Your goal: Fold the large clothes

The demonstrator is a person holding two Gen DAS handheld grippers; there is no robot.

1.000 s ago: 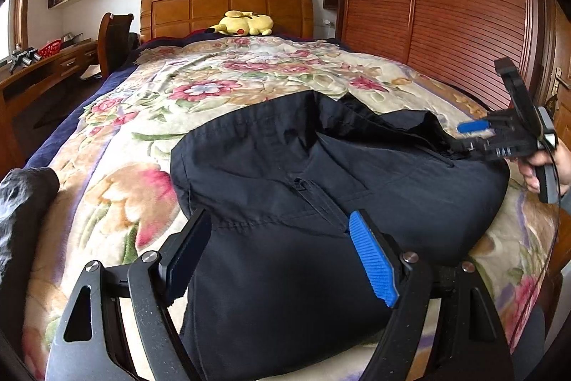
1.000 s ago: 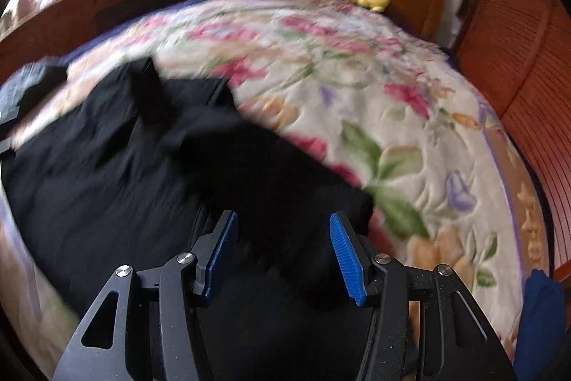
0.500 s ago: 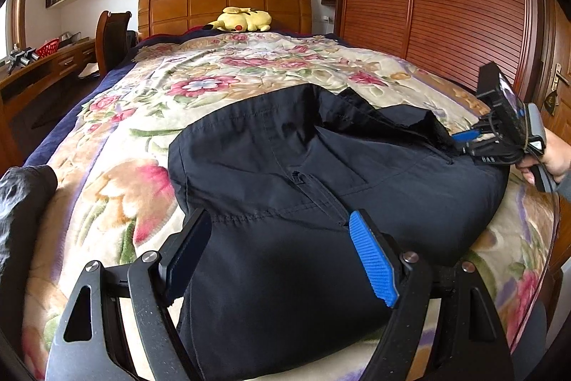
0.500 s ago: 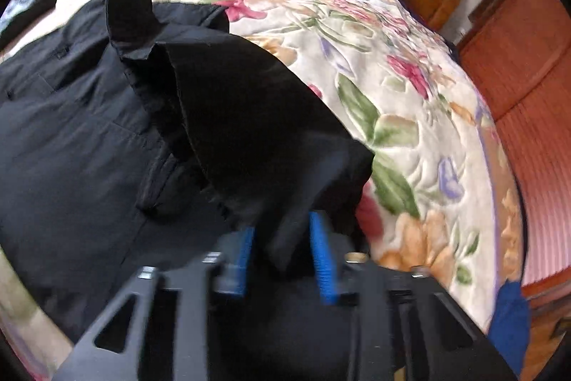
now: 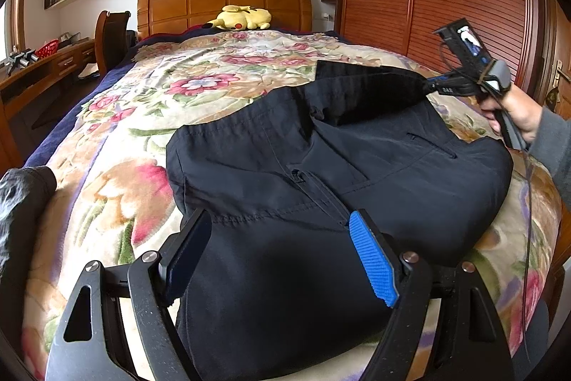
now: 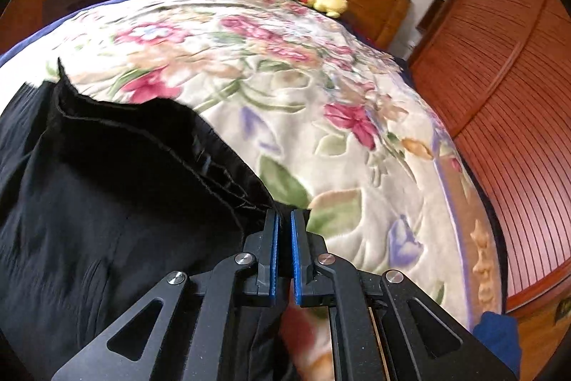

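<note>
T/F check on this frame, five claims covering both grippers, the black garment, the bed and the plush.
1. The right gripper is shut on the black garment. True.
2. The left gripper is shut on the garment. False: its jaws stand open above the cloth.
3. The yellow plush toy lies by the headboard. True.
4. The garment lies on a bare wooden floor. False: it lies on the floral bedspread.
5. The garment's whole edge lies flat. False: the right gripper holds one corner lifted.
</note>
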